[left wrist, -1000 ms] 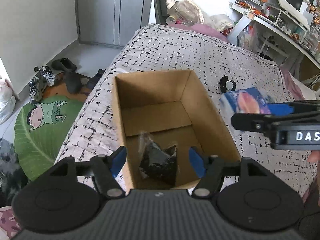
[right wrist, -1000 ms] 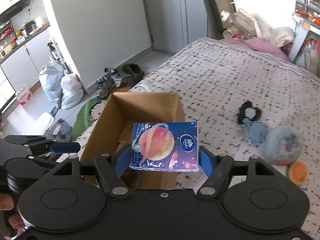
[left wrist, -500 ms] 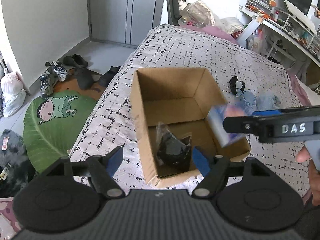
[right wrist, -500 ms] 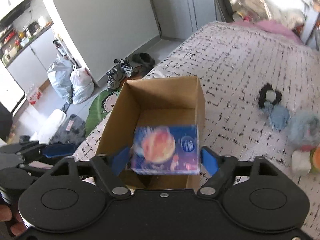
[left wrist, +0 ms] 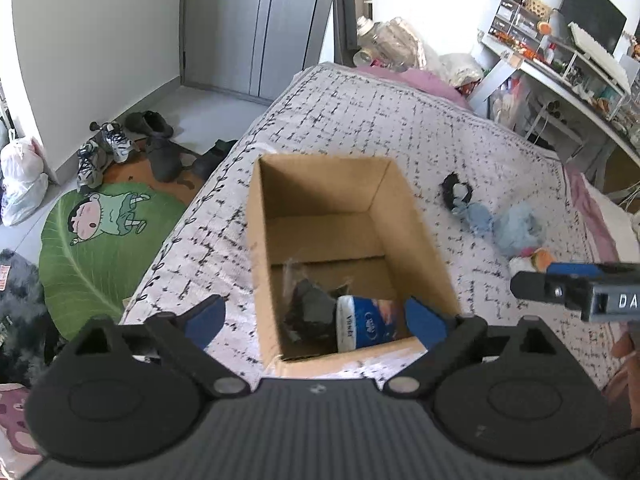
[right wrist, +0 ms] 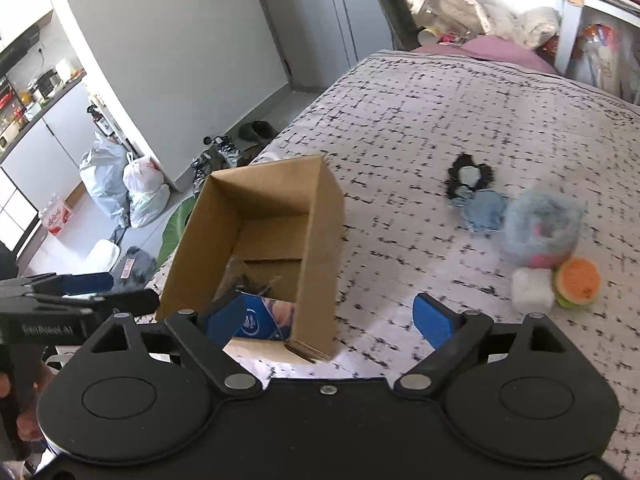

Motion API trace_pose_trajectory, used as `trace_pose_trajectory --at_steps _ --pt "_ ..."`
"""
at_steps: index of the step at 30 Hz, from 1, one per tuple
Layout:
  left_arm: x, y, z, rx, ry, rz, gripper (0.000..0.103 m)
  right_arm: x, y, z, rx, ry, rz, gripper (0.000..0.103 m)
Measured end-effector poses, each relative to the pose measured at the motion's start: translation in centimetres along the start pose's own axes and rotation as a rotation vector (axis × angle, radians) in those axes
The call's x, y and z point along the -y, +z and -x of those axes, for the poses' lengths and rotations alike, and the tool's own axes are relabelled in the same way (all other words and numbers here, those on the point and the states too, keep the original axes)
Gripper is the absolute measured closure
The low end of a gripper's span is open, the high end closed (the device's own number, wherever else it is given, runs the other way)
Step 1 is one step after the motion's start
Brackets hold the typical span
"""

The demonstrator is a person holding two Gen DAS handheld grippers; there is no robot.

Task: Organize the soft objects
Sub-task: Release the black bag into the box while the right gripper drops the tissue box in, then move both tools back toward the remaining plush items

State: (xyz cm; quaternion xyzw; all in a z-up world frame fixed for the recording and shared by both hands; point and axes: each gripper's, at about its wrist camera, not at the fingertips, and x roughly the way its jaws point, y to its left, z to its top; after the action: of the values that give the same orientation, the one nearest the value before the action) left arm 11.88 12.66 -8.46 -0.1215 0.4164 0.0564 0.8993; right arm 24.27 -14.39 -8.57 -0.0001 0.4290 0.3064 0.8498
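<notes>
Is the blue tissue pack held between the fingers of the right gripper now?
No. The tissue pack lies inside the cardboard box beside a dark bag, and the right gripper stands open with nothing between its fingers.

I counted one cardboard box (left wrist: 404, 216) on the bed, holding two items: one blue tissue pack (left wrist: 366, 322) and one dark bagged bundle (left wrist: 308, 308). Roughly four soft toys (right wrist: 536, 228) lay outside; blur prevented a firm count.

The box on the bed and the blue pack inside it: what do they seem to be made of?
The box looks like plain brown corrugated cardboard, matte; fluting seems to show at a near corner. The blue pack looks wrapped in glossy printed plastic film, probably around soft tissues.
</notes>
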Motion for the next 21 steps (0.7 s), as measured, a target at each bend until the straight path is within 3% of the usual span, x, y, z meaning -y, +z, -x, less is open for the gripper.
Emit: trace_pose_trajectory --at_steps 3,21 --pt "0.8 0.3 0.3 0.002 -0.010 0.001 0.000 1.1 -0.2 1.0 0.017 -0.004 -0.020 0.009" --pt "8.6 2.5 1.2 0.023 -0.091 -0.099 0.000 8.7 -2.3 5.9 0.089 -0.063 -0.120 0.007"
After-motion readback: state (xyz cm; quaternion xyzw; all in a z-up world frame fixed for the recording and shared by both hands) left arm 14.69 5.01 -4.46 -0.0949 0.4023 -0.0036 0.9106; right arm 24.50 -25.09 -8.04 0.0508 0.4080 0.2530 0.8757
